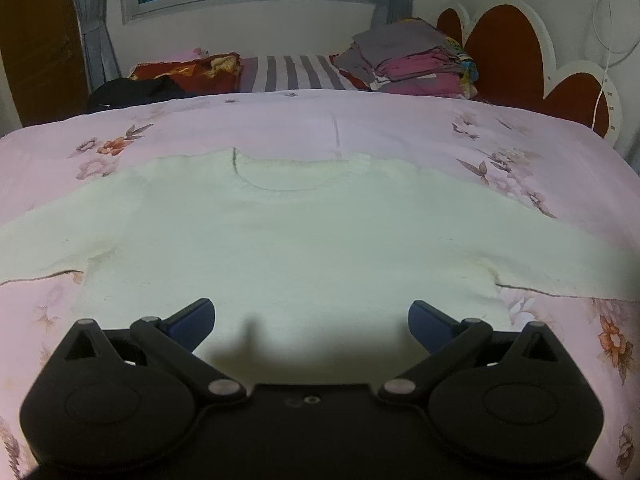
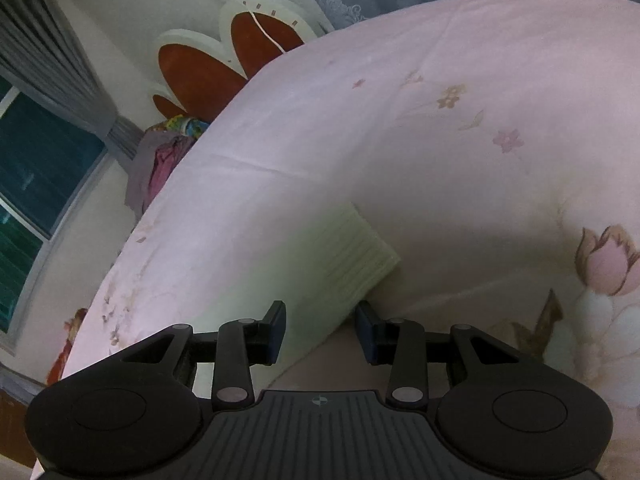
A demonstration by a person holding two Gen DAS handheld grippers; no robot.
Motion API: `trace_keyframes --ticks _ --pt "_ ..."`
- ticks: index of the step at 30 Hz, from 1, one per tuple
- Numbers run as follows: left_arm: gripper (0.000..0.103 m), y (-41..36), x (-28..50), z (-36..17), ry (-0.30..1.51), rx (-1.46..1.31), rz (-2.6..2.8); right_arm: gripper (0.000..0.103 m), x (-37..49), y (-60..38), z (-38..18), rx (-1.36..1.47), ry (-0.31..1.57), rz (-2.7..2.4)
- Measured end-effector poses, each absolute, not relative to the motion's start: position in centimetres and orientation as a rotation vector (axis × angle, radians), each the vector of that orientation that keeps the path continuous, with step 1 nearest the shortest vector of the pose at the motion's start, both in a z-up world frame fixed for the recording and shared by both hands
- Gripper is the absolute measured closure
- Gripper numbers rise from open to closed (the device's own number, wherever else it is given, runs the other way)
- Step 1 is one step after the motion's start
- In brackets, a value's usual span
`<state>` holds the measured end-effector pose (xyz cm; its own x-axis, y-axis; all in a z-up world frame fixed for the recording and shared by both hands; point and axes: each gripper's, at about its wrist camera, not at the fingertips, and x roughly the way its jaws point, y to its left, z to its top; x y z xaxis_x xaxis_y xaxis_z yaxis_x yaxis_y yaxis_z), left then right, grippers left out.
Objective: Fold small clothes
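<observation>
1. Cream knitted long-sleeved sweater (image 1: 304, 236) lies flat, front up, on the pink floral quilt (image 1: 320, 120), sleeves spread to both sides.
2. Left gripper (image 1: 311, 320) hovers over the hem, tongs spread wide, holding nothing.
3. Right gripper (image 2: 320, 332) sits at the ribbed sleeve cuff (image 2: 360, 256), tongs apart, not pinching.
4. Judgement: light, soft, limp knit; will sag and stretch. Take hold at cuff and hem edges.

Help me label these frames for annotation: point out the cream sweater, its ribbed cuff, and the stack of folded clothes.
cream sweater (image 1: 296, 248): left wrist view, middle of the chest.
ribbed cuff (image 2: 362, 258): right wrist view, ribbed end of the sleeve.
stack of folded clothes (image 1: 412, 60): left wrist view, side of the pile.
</observation>
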<state>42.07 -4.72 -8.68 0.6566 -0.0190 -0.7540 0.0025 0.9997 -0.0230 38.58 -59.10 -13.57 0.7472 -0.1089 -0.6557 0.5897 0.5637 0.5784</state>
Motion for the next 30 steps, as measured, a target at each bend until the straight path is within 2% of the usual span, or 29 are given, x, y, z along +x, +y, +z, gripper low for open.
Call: trace_keyframes --ticks 1,2,3,4,10,19,30 --pt "0.0 -4.4 42.0 -8.6 0.85 -0.017 -0.013 0.069 38.6 -59.0 -13.5 0.881 0.608 -0.444" --pt "0.0 -3.9 42.1 -8.4 0.845 -0.017 -0.01 0.088 38.8 -58.9 -13.4 0.867 0.616 -0.45" --pt "0.0 -3.3 42.1 -8.3 0.841 -0.022 -0.005 0.099 38.9 -59.0 -13.5 0.863 0.628 -0.453" --pt "0.0 -2.4 42.0 -8.1 0.838 -0.032 -0.001 0.101 39.1 -59.0 -13.7 0.869 0.638 -0.455" --pt "0.0 2.8 42.4 -8.7 0.864 -0.02 -0.012 0.101 40.3 -55.4 -10.7 0.7 0.655 -0.43" --pt "0.0 10.5 41.7 -9.3 0.874 0.005 0.034 0.101 44.6 -40.4 -4.7 0.473 0.666 -0.175" --pt "0.0 18.4 38.9 -9.9 0.868 -0.099 0.106 0.101 46.6 -20.3 -7.3 0.205 0.745 0.132"
